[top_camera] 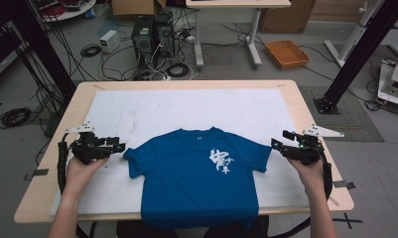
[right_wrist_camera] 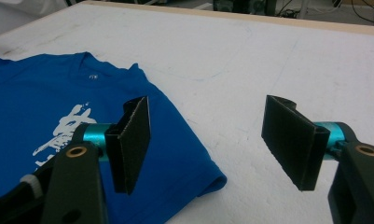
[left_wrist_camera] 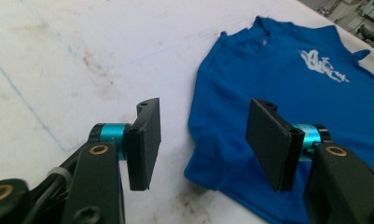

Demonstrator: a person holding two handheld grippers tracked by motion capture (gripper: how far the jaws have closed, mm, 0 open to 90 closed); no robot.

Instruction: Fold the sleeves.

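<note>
Our left claw [top_camera: 121,146] and right claw [top_camera: 276,142], both gaping and empty, flank the blue T-shirt [top_camera: 199,173] at nine and three o'clock on the desk [top_camera: 186,106], neither sleeve gripped yet.

Grey floor [top_camera: 236,69] with tangled cables [top_camera: 92,49], computer towers [top_camera: 152,32], orange tray [top_camera: 287,53].

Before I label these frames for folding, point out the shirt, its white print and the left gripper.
Shirt [top_camera: 186,188]: high view, on the plain blue chest cloth.
White print [top_camera: 221,161]: high view, on the middle of the lettering.
Left gripper [left_wrist_camera: 203,140]: left gripper view, midway between its two black fingertips.
</note>
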